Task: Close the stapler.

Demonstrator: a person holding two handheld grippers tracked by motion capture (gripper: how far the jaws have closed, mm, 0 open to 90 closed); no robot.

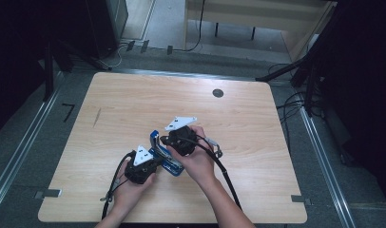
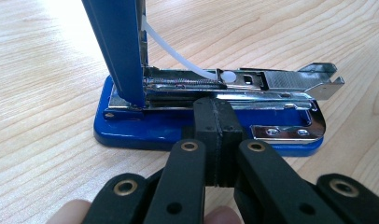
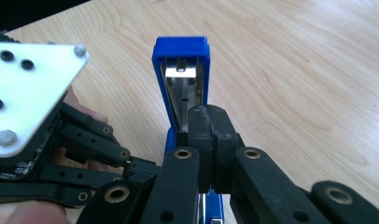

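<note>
Your left gripper [image 1: 142, 166] sits at the near left of the one blue stapler [image 1: 161, 154], its jaws pressed together against the base edge with nothing visibly between them. The stapler lies mid-tabletop [image 1: 134, 99], lid swung upright. Your right gripper [image 1: 179, 140] sits just right of it; its two jaws are closed too, by the raised lid [image 3: 180, 70].

A blue stapler [image 2: 211, 126] is lying near the table's [image 1: 134, 104] front edge, its lid [image 3: 180, 70] standing upright, metal magazine exposed.
</note>
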